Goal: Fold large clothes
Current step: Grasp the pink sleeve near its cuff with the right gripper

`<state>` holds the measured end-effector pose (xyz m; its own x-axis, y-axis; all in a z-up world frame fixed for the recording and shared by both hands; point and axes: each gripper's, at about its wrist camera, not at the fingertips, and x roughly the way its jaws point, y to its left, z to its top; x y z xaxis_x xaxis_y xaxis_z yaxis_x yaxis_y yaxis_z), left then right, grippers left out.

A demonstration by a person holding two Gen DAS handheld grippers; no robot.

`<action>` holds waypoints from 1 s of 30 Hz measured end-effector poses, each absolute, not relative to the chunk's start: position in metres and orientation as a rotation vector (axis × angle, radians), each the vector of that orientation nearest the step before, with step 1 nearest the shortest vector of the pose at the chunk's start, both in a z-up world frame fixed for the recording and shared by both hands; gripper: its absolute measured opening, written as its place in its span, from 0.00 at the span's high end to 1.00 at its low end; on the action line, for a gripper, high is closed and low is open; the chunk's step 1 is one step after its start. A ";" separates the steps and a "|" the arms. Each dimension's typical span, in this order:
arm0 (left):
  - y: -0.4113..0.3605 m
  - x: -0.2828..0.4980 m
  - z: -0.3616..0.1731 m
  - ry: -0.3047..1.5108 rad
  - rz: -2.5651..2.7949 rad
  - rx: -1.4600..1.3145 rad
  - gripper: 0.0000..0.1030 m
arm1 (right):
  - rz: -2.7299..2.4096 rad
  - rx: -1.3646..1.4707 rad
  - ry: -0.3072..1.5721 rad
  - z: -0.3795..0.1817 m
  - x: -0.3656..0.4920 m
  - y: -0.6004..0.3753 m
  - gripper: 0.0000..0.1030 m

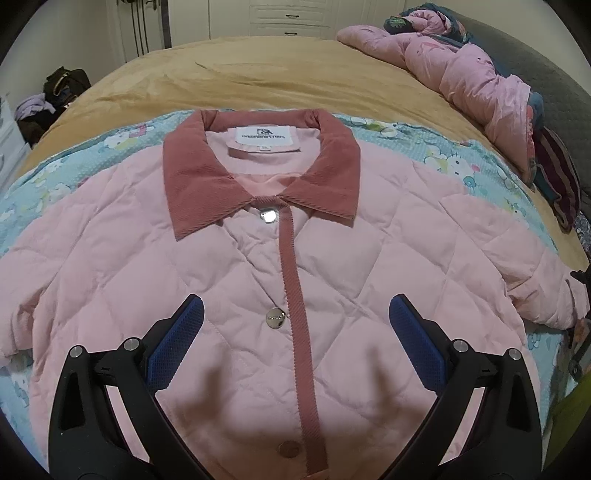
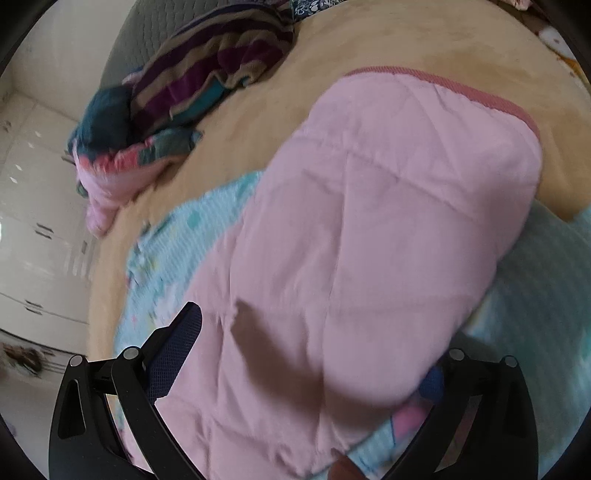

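A pink quilted jacket [image 1: 229, 258] lies flat and front-up on a blue cartoon-print sheet [image 1: 443, 155]. Its dusty-rose collar [image 1: 199, 173] points away from me, and the snap placket [image 1: 295, 295] is closed. My left gripper [image 1: 295, 321] hovers open over the chest, one blue pad [image 1: 181, 336] on each side of the placket. In the blurred right wrist view, a jacket sleeve [image 2: 369, 221] with a rose cuff edge [image 2: 461, 88] stretches away. My right gripper [image 2: 306, 354] is wide open around the sleeve, which covers most of the right finger [image 2: 432, 380].
The sheet lies on a tan bedspread [image 1: 258, 77]. A crumpled pink duvet [image 1: 461, 70] and a striped blanket [image 2: 221, 62] lie along the bed's far right side. White drawers [image 1: 288, 18] stand behind the bed, and bags [image 1: 62, 88] sit on the floor at left.
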<state>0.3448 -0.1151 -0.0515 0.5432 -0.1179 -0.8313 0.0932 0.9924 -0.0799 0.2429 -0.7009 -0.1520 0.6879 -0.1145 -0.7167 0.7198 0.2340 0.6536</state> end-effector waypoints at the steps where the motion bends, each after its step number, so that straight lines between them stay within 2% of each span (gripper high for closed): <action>1: -0.115 0.343 -0.049 0.986 -0.128 -0.031 0.09 | -0.614 1.222 0.582 -0.152 0.242 -0.704 0.12; 2: -0.113 0.341 -0.046 0.981 -0.131 -0.036 0.09 | -0.609 1.232 0.574 -0.151 0.242 -0.708 0.34; 4: -0.111 0.339 -0.041 0.972 -0.131 -0.036 0.09 | -0.577 1.253 0.556 -0.149 0.242 -0.714 0.60; 5: -0.109 0.338 -0.038 0.968 -0.128 -0.035 0.09 | -0.555 1.250 0.537 -0.142 0.241 -0.716 0.70; 7: -0.104 0.336 -0.031 0.959 -0.123 -0.038 0.09 | -0.521 1.205 0.502 -0.123 0.242 -0.716 0.78; 11: -0.095 0.334 -0.017 0.940 -0.108 -0.047 0.09 | -0.406 1.083 0.430 -0.068 0.247 -0.699 0.82; 19: -0.073 0.320 0.020 0.882 -0.104 -0.078 0.09 | -0.211 0.821 0.375 0.029 0.271 -0.627 0.82; 30: -0.036 0.309 0.058 0.834 -0.106 -0.122 0.09 | -0.037 0.607 0.368 0.105 0.301 -0.529 0.83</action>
